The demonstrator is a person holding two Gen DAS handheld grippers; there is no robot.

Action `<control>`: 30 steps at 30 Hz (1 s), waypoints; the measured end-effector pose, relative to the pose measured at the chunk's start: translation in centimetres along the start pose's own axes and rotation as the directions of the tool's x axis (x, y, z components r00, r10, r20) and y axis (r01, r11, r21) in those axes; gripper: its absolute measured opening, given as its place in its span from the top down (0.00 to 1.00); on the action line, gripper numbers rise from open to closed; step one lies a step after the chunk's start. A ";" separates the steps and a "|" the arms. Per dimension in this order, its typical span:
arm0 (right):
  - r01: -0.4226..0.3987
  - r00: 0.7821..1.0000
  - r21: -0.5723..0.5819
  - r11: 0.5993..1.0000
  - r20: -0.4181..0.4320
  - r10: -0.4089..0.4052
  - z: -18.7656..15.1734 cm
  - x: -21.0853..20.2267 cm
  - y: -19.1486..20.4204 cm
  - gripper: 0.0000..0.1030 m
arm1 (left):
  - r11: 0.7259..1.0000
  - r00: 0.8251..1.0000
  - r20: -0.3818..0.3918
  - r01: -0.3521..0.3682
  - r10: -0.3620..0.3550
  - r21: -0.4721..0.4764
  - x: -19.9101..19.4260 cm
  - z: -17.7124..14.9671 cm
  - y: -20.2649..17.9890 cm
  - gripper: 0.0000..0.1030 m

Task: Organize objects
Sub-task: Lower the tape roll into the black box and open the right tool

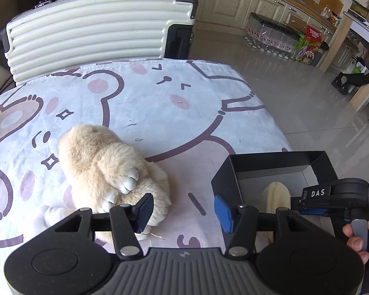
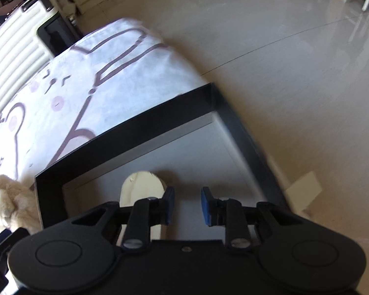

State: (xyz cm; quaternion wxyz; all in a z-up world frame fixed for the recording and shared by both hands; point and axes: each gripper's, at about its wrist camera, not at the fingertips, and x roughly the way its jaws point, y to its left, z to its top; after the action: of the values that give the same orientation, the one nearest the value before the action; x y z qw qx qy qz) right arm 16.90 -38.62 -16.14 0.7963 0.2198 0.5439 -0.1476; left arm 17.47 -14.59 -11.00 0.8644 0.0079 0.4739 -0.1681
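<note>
plush paw slipper (image 1: 105, 169): cream, on cloth | second slipper (image 2: 141, 189): inside black box (image 2: 125, 132)

Cream plush paw slipper (image 1: 105, 169) with silver claws, white bear-print cloth (image 1: 147, 113), black box (image 2: 125, 145), cream ribbed suitcase (image 1: 86, 32)

A plush slipper (image 1: 105, 172) lay on the sheet-covered table (image 1: 160, 103), left of an open box (image 1: 270, 169) at the table's near right edge. Another slipper (image 2: 141, 188) sat in the box. A suitcase (image 1: 93, 36) stood behind the table, at its far left.
</note>
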 end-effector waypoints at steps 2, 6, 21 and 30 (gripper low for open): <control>-0.014 1.000 -0.044 0.999 -0.028 0.013 -0.2 0.3 0.9 0.76 | 1.000 1.000 -0.003 -0.002 0.002 0.003 0.1 0.0 0.0 0.46; 0.019 0.999 -0.144 0.989 -0.031 -0.024 -0.6 0.3 2.3 0.76 | 1.000 1.000 -0.008 -0.001 0.001 0.012 0.2 -0.1 -0.1 0.46; -0.007 0.994 -0.160 0.987 0.110 0.025 -0.8 -6.2 0.4 0.75 | 0.998 0.999 -0.011 -0.035 0.035 0.059 -1.6 -0.5 -1.8 0.46; 0.002 0.983 -0.212 0.977 0.182 0.037 -2.2 -10.9 -0.8 0.70 | 0.997 0.999 0.014 -0.049 0.048 0.066 -4.3 -1.1 -2.9 0.45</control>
State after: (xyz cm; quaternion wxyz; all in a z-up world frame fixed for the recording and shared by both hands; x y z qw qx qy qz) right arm 10.82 -38.22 -6.77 0.8635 0.1243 0.4781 -0.1017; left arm 13.55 -15.92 -7.61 0.8703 0.0469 0.4625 -0.1624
